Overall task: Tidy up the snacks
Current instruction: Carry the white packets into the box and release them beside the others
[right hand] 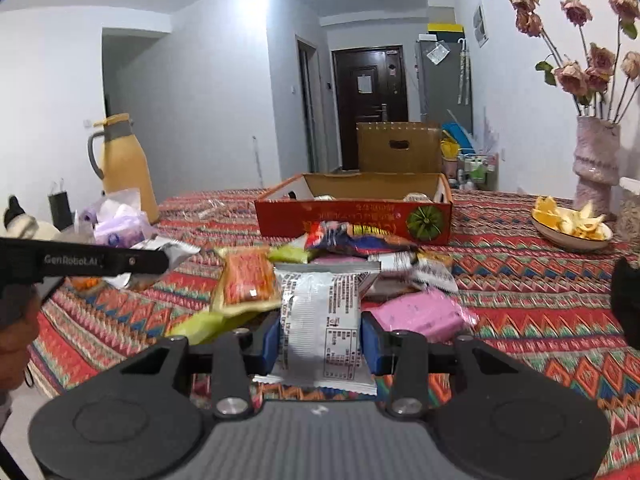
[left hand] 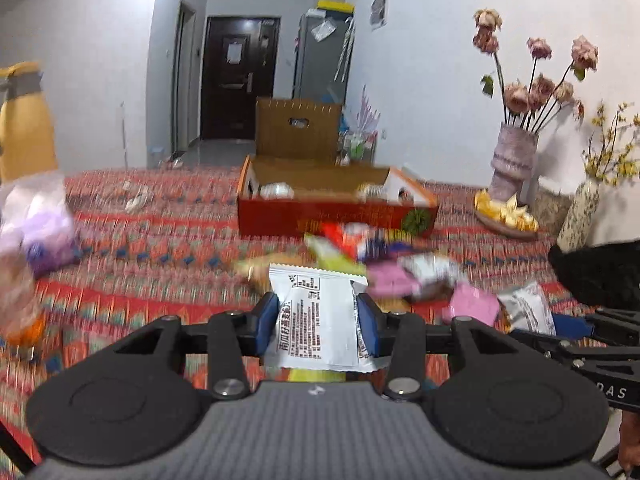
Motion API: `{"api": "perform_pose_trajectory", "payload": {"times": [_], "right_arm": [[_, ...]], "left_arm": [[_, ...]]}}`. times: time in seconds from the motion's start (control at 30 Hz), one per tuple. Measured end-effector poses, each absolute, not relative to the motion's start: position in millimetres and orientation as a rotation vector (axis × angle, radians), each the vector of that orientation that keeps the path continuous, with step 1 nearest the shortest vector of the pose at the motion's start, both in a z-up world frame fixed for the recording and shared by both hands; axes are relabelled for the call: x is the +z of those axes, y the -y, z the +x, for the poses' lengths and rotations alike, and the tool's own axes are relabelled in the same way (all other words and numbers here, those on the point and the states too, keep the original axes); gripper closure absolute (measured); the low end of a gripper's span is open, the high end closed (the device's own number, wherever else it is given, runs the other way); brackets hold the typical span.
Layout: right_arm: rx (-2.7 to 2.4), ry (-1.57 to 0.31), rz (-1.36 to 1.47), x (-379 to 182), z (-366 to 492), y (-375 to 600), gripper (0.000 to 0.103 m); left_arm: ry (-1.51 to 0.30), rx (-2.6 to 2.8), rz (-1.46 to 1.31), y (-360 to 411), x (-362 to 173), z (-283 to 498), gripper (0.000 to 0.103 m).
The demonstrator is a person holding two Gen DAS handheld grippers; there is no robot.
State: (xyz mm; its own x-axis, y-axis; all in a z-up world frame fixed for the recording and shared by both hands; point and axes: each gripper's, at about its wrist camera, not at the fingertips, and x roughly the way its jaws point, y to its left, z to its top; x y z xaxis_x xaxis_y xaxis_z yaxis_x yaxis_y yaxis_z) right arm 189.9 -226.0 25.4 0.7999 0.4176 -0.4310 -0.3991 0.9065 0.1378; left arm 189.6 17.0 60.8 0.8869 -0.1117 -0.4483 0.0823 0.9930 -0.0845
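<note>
- Left gripper (left hand: pixel 318 322) has its blue pads (left hand: pixel 267 320) pressed against both edges of a white snack packet (left hand: pixel 320 316); the packet is crinkly film with a serrated top seal and dense black print too small to read, and its lower end runs behind the gripper body.
- Right gripper (right hand: pixel 320 336) likewise clamps a silvery-white foil packet (right hand: pixel 322 320), printed side up, with a nutrition table on it; its bottom seal is partly covered by the grey ribbed housing.
- Both packets are held above the near part of the patterned tablecloth (right hand: pixel 540 300), a woven-looking cloth of red, orange and teal diamonds.
- Just beyond the fingers lies a loose pile of snacks (right hand: pixel 352 240): an orange-filled clear wrapper (right hand: pixel 248 280), a flat pink packet (right hand: pixel 420 312), lime-green wrappers and a red-and-blue one. In the left wrist view this pile is smeared by motion blur, so single packets are hard to separate.
- Behind the pile stands a red cardboard box (right hand: pixel 352 220), open-topped, with brown inner walls and a green round print at one corner. Only the tops of a few items inside show.
- Left edge of the left view is heavily blurred; a purple-and-clear plastic bag (left hand: pixel 40 224) is barely readable there.
- Yellow thermos jug (right hand: pixel 120 164) with a grey handle, a ribbed pale vase (right hand: pixel 594 164) of dried roses cut off at the frame edge, and a shallow dish of peels (right hand: pixel 572 224) sit farther back.
</note>
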Motion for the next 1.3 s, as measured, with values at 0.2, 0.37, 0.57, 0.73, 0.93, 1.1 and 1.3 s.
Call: {"api": "perform_pose_trajectory", "payload": {"times": [0.2, 0.37, 0.57, 0.73, 0.93, 1.1, 1.3], "right_arm": [[0.429, -0.363, -0.064, 63, 255, 233, 0.062], [0.452, -0.318, -0.104, 90, 333, 229, 0.062], [0.478, -0.385, -0.089, 97, 471, 212, 0.062], [0.456, -0.570, -0.040, 69, 603, 185, 0.062], [0.317, -0.752, -0.098, 10, 697, 152, 0.046], [0.334, -0.803, -0.012, -3, 704, 160, 0.033], [0.309, -0.809, 0.015, -7, 708, 170, 0.030]], "left_arm": [[-0.416, -0.082, -0.007, -20, 89, 279, 0.059], [-0.423, -0.126, -0.061, -26, 110, 372, 0.059], [-0.502, -0.166, -0.125, -25, 110, 499, 0.059], [-0.668, -0.202, -0.223, -27, 77, 611, 0.059], [-0.778, -0.133, -0.249, -34, 19, 679, 0.048], [-0.833, -0.181, -0.366, -52, -1, 688, 0.035], [-0.793, -0.158, -0.310, -45, 6, 685, 0.034]]}}
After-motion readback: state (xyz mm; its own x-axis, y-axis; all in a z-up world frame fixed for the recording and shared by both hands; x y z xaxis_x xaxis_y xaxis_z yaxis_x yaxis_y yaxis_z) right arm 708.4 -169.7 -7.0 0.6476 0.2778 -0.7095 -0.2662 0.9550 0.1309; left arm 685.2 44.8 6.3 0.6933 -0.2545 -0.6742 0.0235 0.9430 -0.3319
